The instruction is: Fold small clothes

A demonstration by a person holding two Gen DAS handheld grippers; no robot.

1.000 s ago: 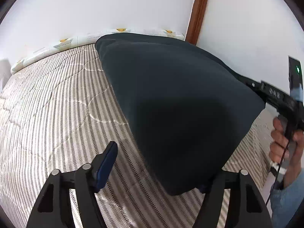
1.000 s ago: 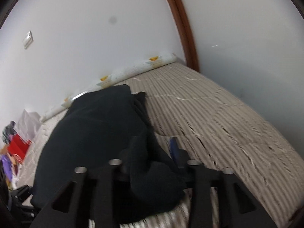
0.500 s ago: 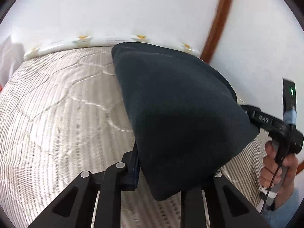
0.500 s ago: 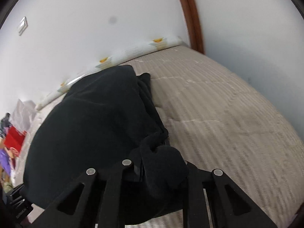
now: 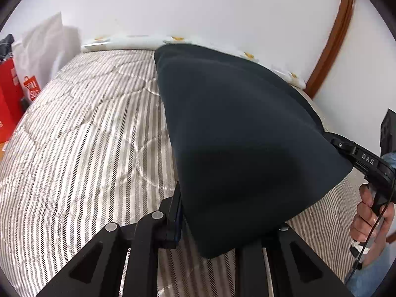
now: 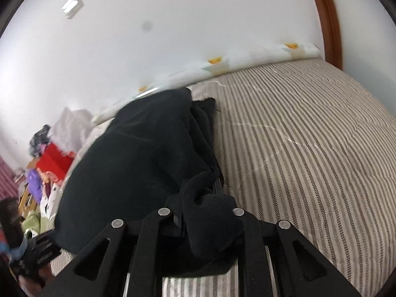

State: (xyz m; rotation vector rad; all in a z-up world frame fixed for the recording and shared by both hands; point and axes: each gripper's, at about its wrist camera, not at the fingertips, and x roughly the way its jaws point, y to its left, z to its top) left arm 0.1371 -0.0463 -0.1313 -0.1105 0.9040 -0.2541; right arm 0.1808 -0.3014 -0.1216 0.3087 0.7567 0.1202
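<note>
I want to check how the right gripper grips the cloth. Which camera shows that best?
The right wrist view: the right gripper is shut on a bunched corner of the dark garment. The left wrist view shows only its handle and the garment's stretched face.

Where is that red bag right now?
The red bag stands off the bed's left edge in the left view, beside a white bag against the wall.

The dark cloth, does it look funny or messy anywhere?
A bit. By the right tool the dark cloth is bunched into a lumpy wad with loose folds beside it, not a neat edge. Near the left tool it hangs smooth above the striped bed cover. Nothing looks torn.
</note>
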